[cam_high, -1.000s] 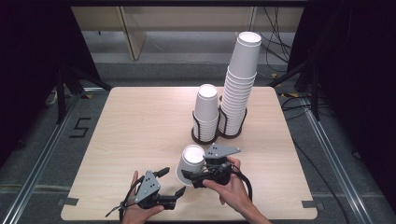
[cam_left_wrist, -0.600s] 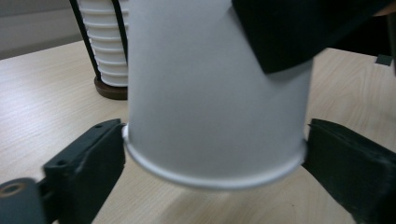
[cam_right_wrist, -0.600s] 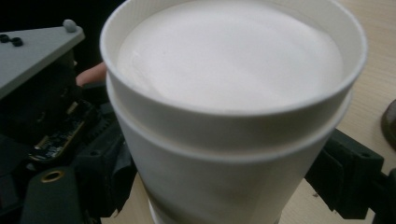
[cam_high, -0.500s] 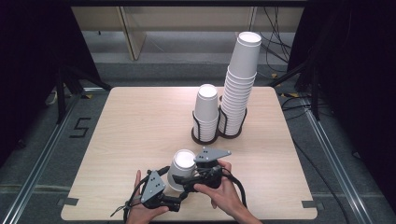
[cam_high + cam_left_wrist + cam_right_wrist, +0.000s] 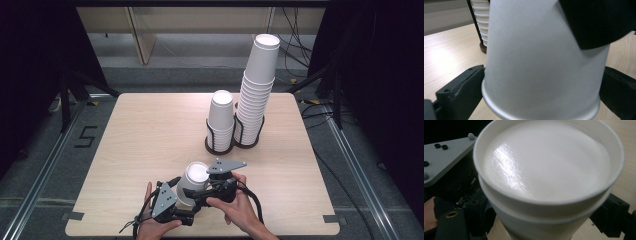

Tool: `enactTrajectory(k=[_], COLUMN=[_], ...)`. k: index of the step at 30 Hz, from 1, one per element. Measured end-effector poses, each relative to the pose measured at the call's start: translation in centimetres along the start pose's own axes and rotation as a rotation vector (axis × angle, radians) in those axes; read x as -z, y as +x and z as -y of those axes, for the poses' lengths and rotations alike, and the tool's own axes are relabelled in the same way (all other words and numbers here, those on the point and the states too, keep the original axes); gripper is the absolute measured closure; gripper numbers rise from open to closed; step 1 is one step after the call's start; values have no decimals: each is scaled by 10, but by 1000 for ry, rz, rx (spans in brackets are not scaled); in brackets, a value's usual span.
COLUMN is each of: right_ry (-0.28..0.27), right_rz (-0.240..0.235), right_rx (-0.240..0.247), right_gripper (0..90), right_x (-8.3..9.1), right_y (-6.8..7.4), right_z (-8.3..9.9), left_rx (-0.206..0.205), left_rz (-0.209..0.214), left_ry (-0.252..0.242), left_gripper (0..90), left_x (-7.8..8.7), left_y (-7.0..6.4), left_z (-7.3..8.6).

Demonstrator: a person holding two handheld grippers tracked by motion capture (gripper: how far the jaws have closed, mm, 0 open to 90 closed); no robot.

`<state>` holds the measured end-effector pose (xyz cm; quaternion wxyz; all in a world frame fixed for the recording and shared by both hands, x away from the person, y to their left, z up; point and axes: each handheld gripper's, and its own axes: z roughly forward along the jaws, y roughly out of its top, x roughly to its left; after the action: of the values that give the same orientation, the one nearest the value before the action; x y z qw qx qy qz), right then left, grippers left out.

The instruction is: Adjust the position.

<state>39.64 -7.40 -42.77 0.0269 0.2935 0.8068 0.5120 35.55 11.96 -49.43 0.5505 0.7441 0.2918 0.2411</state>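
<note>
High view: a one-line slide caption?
Both tongs hold an upturned white cup before two cup stacks.

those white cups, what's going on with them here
A person holds a claw in each hand at the near edge of the table. Both the right claw and the left claw grip upside-down nested paper cups. Two inverted cup stacks stand in black holders: a short stack and a tall stack.
</note>
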Motion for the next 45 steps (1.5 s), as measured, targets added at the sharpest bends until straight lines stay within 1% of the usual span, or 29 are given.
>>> enactTrajectory(k=[1, 2, 4, 6, 7, 8, 9, 11, 12, 13, 15, 19, 21, 22, 24, 25, 27, 28, 29, 35, 36, 37, 38, 39, 40, 42, 43, 44, 45], right_ry=[3, -1, 5, 3, 3, 4, -4, 1, 7, 3, 12, 11, 1, 0, -6, -3, -10, -9, -8, 3, 2, 5, 4, 18, 20, 24, 25, 20, 11], right_rz=[2, 15, 2, 2, 8, 23, 17, 10, 18, 18, 43, 45, 37, 29, 27, 12, 26, 6, 20, 6, 13, 5, 13, 11, 18, 19, 12, 2, 2], right_rx=[-10, 5, -6, -10, -16, -1, -7, -1, -22, 17, 28, 30, 29, 27, 20, 9, 33, 19, 33, 3, 17, 7, 13, -1, 6, 7, -1, -6, 9], right_gripper=[184, 184, 184, 184, 184, 184, 184, 184, 184, 184, 185, 186, 187, 188, 189, 189, 189, 189, 189, 189, 189, 190, 190, 190, 191, 192, 192, 193, 193], right_x=[0, 0, -1, -1, -1, 0, 0, -1, 0, -2, 0, 0, 0, 0, 1, 1, 4, 3, 4, 4, 4, 4, 4, 4, 4, 4, 4, 4, 5], right_y=[1, 1, 1, 1, 2, 2, 2, 3, 5, 5, 6, 7, 7, 8, 10, 11, 11, 11, 10, 9, 9, 9, 9, 10, 10, 10, 10, 10, 8], right_z=[0, 0, 0, 0, 0, -1, -1, -1, 0, -1, -2, -2, -3, -3, -4, -5, -7, -7, -8, -7, -7, -7, -7, -7, -7, -7, -7, -7, -8], left_rx=[-3, -9, -8, -15, -13, -15, -16, -28, -31, -35, -37, -37, -27, -25, 1, 1, -19, -16, -17, -55, -60, -66, -68, -76, -83, -66, -86, -81, -88], left_rz=[-3, -6, -9, -17, -16, -18, -17, -26, -31, -35, -42, -52, -57, -64, -51, -49, -47, -43, -43, -59, -64, -66, -66, -71, -70, -67, -66, -55, -47], left_ry=[-1, 1, -8, 5, -10, -6, -10, 9, 13, 12, 16, 16, 20, 41, 34, 26, 9, 10, 9, 10, 10, 11, 1, 16, 18, 11, 3, 1, -4], left_gripper=[0, 0, 0, 0, 0, 0, 0, 0, 0, 0, 0, 0, 0, 0, 2, 22, 26, 31, 39, 41, 42, 43, 42, 41, 36, 22, 31, 52, 82], left_x=[0, -1, -2, -1, -2, -2, -2, -1, -2, -2, -2, -2, -3, -3, -4, -3, -1, -1, -1, -1, -1, -1, -2, -1, -1, -1, -1, 0, 1], left_y=[0, 0, -1, -1, -1, -1, -1, -2, -2, -2, -2, -3, -3, -2, -1, -1, 0, -1, -1, -1, -1, -1, -1, -1, -2, -3, -1, -1, -1], left_z=[0, 0, 1, 0, 0, 0, 0, 0, -1, -1, -1, -2, -1, -1, 0, 0, 0, -1, -1, 0, 0, 0, 1, 1, 1, 2, 1, 1, 1])
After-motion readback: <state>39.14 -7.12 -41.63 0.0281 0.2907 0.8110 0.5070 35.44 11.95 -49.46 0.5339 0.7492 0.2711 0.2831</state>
